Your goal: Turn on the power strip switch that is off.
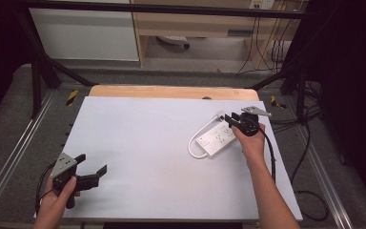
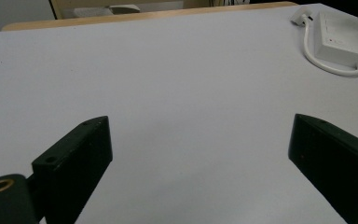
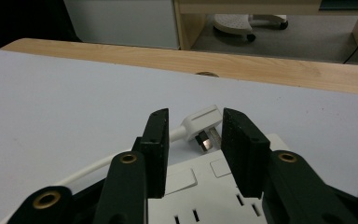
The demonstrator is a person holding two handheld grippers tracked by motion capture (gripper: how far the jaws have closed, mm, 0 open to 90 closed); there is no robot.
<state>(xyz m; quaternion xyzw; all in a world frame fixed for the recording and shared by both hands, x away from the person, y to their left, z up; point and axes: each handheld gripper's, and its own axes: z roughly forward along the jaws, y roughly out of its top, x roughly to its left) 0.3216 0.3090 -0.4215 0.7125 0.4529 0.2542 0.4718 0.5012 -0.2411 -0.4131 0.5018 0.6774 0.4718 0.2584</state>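
Where the white power strip (image 1: 217,139) lies on the right half of the bench (image 1: 138,157), we see the right tool (image 1: 233,120) poised over its far end, its jaws part open with a gap between them and pressing on nothing. Seen along those jaws in the right gripper view, the white plug (image 3: 204,122) sits just beyond and between the tips, its metal prongs turned toward us, while the socket face of the strip (image 3: 205,196) lies under the jaws. We cannot tell whether either jaw touches the plug. Its white cord (image 1: 194,143) loops out from the strip's left side and back to the plug. The left tool (image 1: 91,173) rests at the near left corner of the bench, well apart from the strip, its jaws spread wide over bare surface. From the left gripper view the strip (image 2: 345,39) is cut off at the right edge, and the right tool's black jaws hide part of the socket face.
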